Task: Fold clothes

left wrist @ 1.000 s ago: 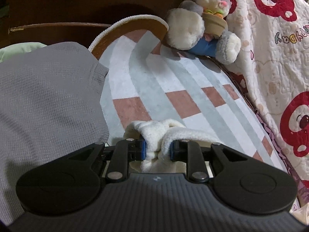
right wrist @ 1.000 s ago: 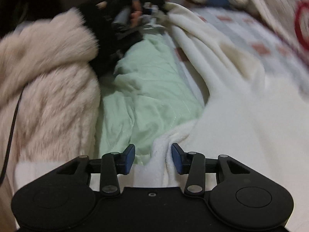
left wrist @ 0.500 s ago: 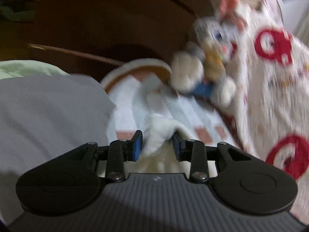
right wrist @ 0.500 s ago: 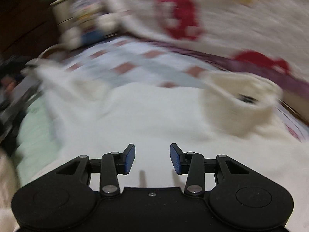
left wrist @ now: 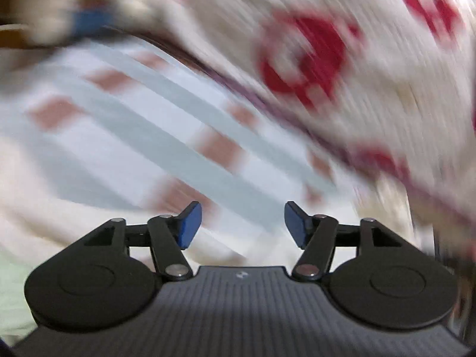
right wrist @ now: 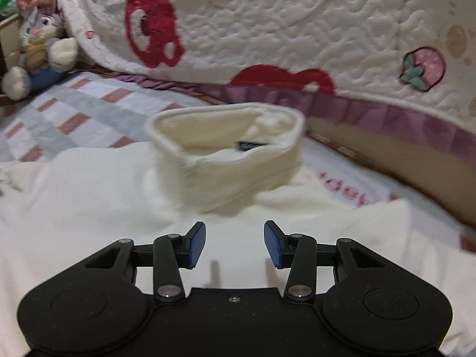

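Note:
A cream fleece garment point(right wrist: 98, 196) lies spread on the bed in the right wrist view, its standing collar point(right wrist: 226, 154) upright just ahead. My right gripper point(right wrist: 234, 244) is open and empty, low over the garment's body below the collar. My left gripper point(left wrist: 242, 224) is open and empty; its view is heavily blurred, over the checked bedsheet point(left wrist: 142, 136). A pale cream edge of cloth point(left wrist: 26, 202) shows at its left.
A quilt with red bear prints point(right wrist: 297, 29) is heaped along the far and right side, also blurred in the left wrist view point(left wrist: 342, 59). A plush rabbit toy point(right wrist: 38, 41) sits at the far left. The checked sheet point(right wrist: 74, 110) lies beyond the garment.
My left gripper has opened and let go of the cream cloth it held, then swung right toward the quilt. My right gripper swung from the green and fur clothes to face the collar.

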{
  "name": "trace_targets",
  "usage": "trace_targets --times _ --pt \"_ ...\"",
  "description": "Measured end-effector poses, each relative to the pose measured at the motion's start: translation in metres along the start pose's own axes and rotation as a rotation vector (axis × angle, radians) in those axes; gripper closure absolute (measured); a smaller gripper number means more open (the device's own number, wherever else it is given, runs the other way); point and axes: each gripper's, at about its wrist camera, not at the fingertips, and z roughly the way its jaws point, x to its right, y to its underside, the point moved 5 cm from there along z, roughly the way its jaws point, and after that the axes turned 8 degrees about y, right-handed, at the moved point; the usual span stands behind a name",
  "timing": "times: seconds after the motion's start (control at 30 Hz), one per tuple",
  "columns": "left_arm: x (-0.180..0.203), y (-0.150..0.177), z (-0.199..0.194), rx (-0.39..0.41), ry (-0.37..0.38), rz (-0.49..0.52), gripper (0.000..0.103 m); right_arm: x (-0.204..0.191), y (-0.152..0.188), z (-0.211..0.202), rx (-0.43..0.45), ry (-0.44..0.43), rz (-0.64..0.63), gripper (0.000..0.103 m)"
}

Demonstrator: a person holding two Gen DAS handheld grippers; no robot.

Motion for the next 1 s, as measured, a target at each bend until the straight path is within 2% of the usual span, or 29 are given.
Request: trace_targets --times 0.13,0.23,0.27,0.3,0.4,0.47,0.57,0.67,0.8,0.83,0.87,0.9,0.93,1.0 --pt "0.058 0.016 0.074 -0.221 0.011 0.223 0.037 0.034 -0.006 0.027 0.004 0.049 0.009 0.054" --pt "0.082 0.023 0.106 -0.267 -0.090 0.406 0.036 0.052 -0.015 0.042 0.022 0.042 -0.031 0.054" --pt "0.084 0.026 0.112 -0.259 -0.118 0.434 0.035 0.056 -0.016 0.046 0.017 0.053 -0.065 0.054" --pt "0.083 0.028 0.115 -0.248 -0.123 0.430 0.035 0.060 -0.016 0.050 0.010 0.066 -0.098 0.054" --pt "0.068 0.033 0.118 -0.205 -0.086 0.334 0.033 0.080 -0.007 0.059 -0.075 0.066 -0.155 0.054" --pt "0.058 0.036 0.113 -0.183 -0.045 0.271 0.032 0.090 0.000 0.058 -0.108 0.029 -0.158 0.054" --pt "0.053 0.037 0.108 -0.170 0.001 0.251 0.030 0.102 0.007 0.052 -0.141 -0.032 -0.153 0.054" --pt "0.051 0.036 0.110 -0.159 0.035 0.229 0.027 0.100 0.002 0.054 -0.142 -0.039 -0.194 0.052" --pt "0.044 0.036 0.115 -0.132 0.021 0.204 0.027 0.088 -0.009 0.074 -0.138 -0.037 -0.248 0.038" --pt "0.043 0.037 0.117 -0.130 0.018 0.201 0.026 0.083 -0.010 0.078 -0.145 -0.032 -0.262 0.049" --pt "0.042 0.038 0.118 -0.128 0.016 0.197 0.026 0.077 -0.010 0.080 -0.156 -0.023 -0.279 0.080" --pt "0.041 0.038 0.119 -0.125 0.015 0.194 0.026 0.071 -0.010 0.082 -0.168 -0.015 -0.297 0.096" --pt "0.041 0.038 0.118 -0.122 0.015 0.195 0.026 0.065 -0.011 0.085 -0.179 -0.007 -0.314 0.097" --pt "0.043 0.038 0.116 -0.120 0.016 0.206 0.026 0.063 -0.024 0.062 -0.089 0.035 -0.252 0.099"
